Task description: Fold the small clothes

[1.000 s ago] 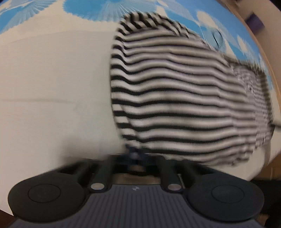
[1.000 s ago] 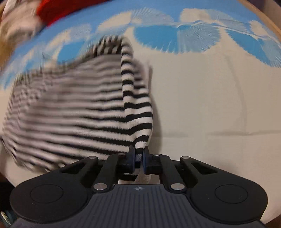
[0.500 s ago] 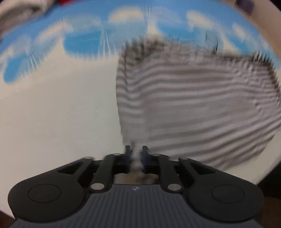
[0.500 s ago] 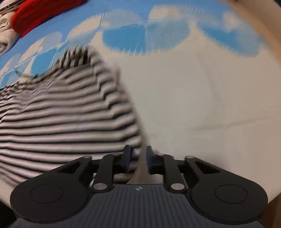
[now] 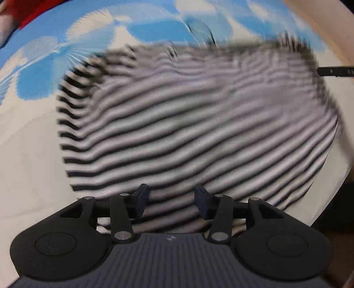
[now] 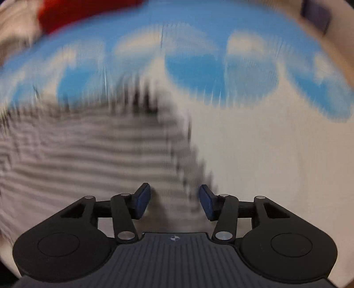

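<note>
Let go as the jaws have just been opening, the striped shirt (image 5: 194,133) is laid folded on the bed (image 5: 28,155), both the left hand-held gripper (image 5: 170,200) and the right hand-held gripper (image 6: 174,199) are held half open and empty, and any further fold is left undone.

2 wrist fisheyes, steeply downward, close above the bed (image 5: 26,155), sharing the striped garment (image 5: 188,133)

Motion-blurred striped garment (image 6: 93,155), red cloth (image 6: 77,13)
</note>
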A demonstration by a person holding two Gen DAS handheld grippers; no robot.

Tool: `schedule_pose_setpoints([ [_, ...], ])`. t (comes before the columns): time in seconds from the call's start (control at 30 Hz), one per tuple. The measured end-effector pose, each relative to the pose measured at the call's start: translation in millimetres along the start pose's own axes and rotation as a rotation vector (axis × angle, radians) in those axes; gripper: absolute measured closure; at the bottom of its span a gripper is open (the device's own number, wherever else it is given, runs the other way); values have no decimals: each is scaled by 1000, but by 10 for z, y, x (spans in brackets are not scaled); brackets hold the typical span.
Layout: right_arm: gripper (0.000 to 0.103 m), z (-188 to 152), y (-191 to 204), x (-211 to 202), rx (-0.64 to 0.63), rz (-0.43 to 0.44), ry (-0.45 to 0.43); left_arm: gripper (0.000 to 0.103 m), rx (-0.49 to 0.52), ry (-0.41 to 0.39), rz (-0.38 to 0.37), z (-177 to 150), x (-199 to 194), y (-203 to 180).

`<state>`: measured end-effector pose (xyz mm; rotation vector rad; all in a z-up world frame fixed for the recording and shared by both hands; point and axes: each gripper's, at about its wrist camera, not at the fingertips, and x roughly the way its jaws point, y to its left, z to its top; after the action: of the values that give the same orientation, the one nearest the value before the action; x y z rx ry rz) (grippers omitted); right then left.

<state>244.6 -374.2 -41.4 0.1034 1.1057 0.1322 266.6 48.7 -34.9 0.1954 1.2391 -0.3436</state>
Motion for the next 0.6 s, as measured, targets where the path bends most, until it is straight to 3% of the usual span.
schedule_pose_setpoints([
  [0.13, 51, 318, -62, -206, 54, 82, -220, 51, -62, -98, -21, 121, -254, 125],
  [0.2, 51, 444, -9, 11, -23, 73, -209, 51, -89, -114, 1, 147, -267, 187],
  [0.3, 54, 531, 63, 418, -88, 57, -103, 51, -138, -121, 1, 250, -232, 277],
  [0.37, 75, 568, 84, 545, -87, 107, -84, 51, -147, -130, -8, 288, -227, 265],
  [0.43, 97, 637, 163, 582, -149, 57, -108, 51, -156, -141, -13, 349, -186, 276],
  [0.47, 98, 650, 214, 579, -144, 43, -142, 52, -161, -145, -12, 368, -149, 283],
  [0.53, 99, 720, 66, 589, 2, 51, -184, 52, -173, -158, -2, 404, -143, 277],
  [0.6, 99, 740, -93, 760, 177, 32, -149, 52, -187, -170, 3, 457, -130, 278],
])
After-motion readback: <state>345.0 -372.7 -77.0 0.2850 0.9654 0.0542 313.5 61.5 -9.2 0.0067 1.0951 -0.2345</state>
